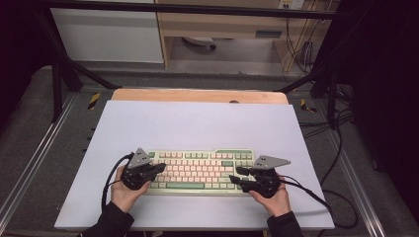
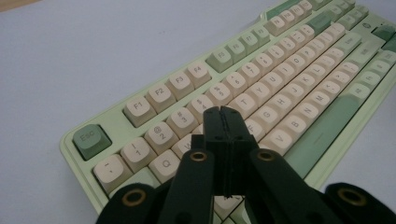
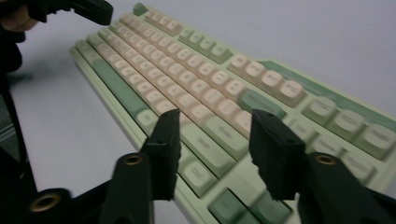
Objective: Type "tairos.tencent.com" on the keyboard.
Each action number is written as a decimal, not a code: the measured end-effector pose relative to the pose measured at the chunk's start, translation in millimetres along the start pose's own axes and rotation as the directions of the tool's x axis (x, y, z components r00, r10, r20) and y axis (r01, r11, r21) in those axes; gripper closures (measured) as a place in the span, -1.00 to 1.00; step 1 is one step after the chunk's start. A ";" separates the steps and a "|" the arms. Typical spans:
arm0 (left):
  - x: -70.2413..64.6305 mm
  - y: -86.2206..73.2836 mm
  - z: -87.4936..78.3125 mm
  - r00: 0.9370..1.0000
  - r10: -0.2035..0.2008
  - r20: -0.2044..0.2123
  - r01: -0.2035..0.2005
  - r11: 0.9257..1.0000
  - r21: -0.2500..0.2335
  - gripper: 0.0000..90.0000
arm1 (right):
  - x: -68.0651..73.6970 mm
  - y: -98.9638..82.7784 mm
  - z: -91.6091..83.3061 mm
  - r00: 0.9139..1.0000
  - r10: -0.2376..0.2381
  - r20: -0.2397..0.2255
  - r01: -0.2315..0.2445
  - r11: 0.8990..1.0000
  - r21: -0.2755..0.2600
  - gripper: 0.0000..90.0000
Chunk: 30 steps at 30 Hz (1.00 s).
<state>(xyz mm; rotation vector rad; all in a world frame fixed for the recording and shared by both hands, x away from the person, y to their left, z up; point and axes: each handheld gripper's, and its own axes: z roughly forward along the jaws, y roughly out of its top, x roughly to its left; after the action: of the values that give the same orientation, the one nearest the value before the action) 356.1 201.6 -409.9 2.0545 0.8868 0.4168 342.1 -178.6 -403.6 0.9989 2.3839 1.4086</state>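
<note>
High view shows you the wide pale sheet (image 1: 197,123) laid over the wooden table (image 1: 197,95), and near its front edge, square to you, the pale green keyboard (image 1: 200,172) with cream keys. Your two hands bracket it: your left gripper (image 1: 157,169) reaches in over the keyboard's left end, and your right gripper (image 1: 236,175) comes in over the right end, both pointing inward toward each other. In the left gripper view its jaws are pressed together with nothing between them, the joined tip hovering just above the upper letter rows (image 2: 261,88), beside the number keys; whether the tip actually touches a keycap you cannot tell from this angle. In the right gripper view the fingers (image 3: 166,149) stand apart with a clear gap, gripping nothing, over the lower right corner of the board near the long green keys (image 3: 212,137); the blur there fits a hand in motion. The other gripper's black tip (image 3: 91,9) shows far off at the top left of that view. By my reading, you are typing with the grippers, the left one already set up as a single poking point and the right one being brought into place. The next move calls for bringing the right fingers together so they form one narrow tip, then lowering it squarely onto a single keycap, since an open pair would likely catch two keys at once. Keep the left tip steady above its row meanwhile.
</note>
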 end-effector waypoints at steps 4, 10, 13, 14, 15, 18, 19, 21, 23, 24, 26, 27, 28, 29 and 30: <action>1.3 -1.4 -1.3 1.000 -0.003 -0.002 0.003 1.000 -0.003 1.00 | 5.9 9.7 11.4 1.000 0.017 -0.026 -0.017 1.000 -0.002 0.65; 3.1 -1.5 -3.4 1.000 -0.008 -0.004 0.008 1.000 -0.009 1.00 | 9.2 17.9 27.0 0.999 0.025 -0.029 -0.025 1.000 0.007 0.85; 3.4 -1.8 -3.4 1.000 -0.008 -0.003 0.008 1.000 -0.009 1.00 | 10.5 21.6 35.9 0.999 0.034 -0.030 -0.034 0.999 0.011 0.96; 3.7 -2.1 -3.1 1.000 -0.010 -0.003 0.010 1.000 -0.008 1.00 | 11.0 22.7 39.0 0.999 0.037 -0.031 -0.037 0.999 0.013 1.00; 3.9 -2.4 -2.8 1.000 -0.011 -0.003 0.010 1.000 -0.007 1.00 | 11.9 23.7 41.6 0.998 0.043 -0.035 -0.043 0.999 0.016 1.00; 4.4 -3.1 -2.2 1.000 -0.012 -0.002 0.012 1.000 -0.004 1.00 | 14.2 26.5 51.4 0.998 0.047 -0.035 -0.046 0.999 0.018 1.00; 4.4 -3.2 -2.2 1.000 -0.012 -0.001 0.012 1.000 -0.004 1.00 | 15.3 27.2 54.7 0.998 0.051 -0.038 -0.050 0.999 0.021 1.00; 4.4 -3.3 -2.3 1.000 -0.012 0.000 0.012 1.000 -0.005 1.00 | 17.8 28.6 61.7 0.998 0.056 -0.036 -0.055 0.998 0.028 1.00; 4.4 -3.5 -2.2 1.000 -0.011 0.000 0.011 1.000 -0.005 1.00 | 20.0 30.1 68.7 0.998 0.049 -0.028 -0.048 0.998 0.035 1.00; 4.6 -3.6 -2.1 1.000 -0.011 0.002 0.011 1.000 -0.004 1.00 | 20.6 30.7 71.8 0.998 0.050 -0.026 -0.048 0.998 0.042 1.00; 4.9 -4.0 -2.0 1.000 -0.012 0.001 0.012 1.000 -0.003 1.00 | 22.5 32.1 77.8 0.999 0.040 -0.018 -0.039 0.998 0.052 1.00; 4.9 -4.1 -1.9 1.000 -0.012 0.001 0.012 1.000 -0.003 1.00 | 23.9 33.0 80.7 0.999 0.036 -0.009 -0.035 0.998 0.059 1.00; 4.8 -4.2 -1.8 1.000 -0.012 0.000 0.012 1.000 -0.003 1.00 | 24.8 33.7 83.3 1.000 0.030 -0.010 -0.029 0.998 0.061 1.00; 4.8 -4.3 -1.7 1.000 -0.012 0.002 0.012 1.000 -0.002 1.00 | 25.7 34.4 86.0 0.999 0.033 -0.011 -0.032 0.998 0.061 1.00; 4.7 -4.4 -1.4 1.000 -0.012 0.001 0.012 1.000 -0.001 1.00 | 26.3 35.1 88.3 1.000 0.027 -0.005 -0.027 0.997 0.070 1.00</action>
<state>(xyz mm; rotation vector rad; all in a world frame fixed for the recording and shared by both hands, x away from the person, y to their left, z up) 356.6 207.5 -412.8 2.0472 0.8979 0.4098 380.6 -88.8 -416.6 1.0491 2.4488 1.3479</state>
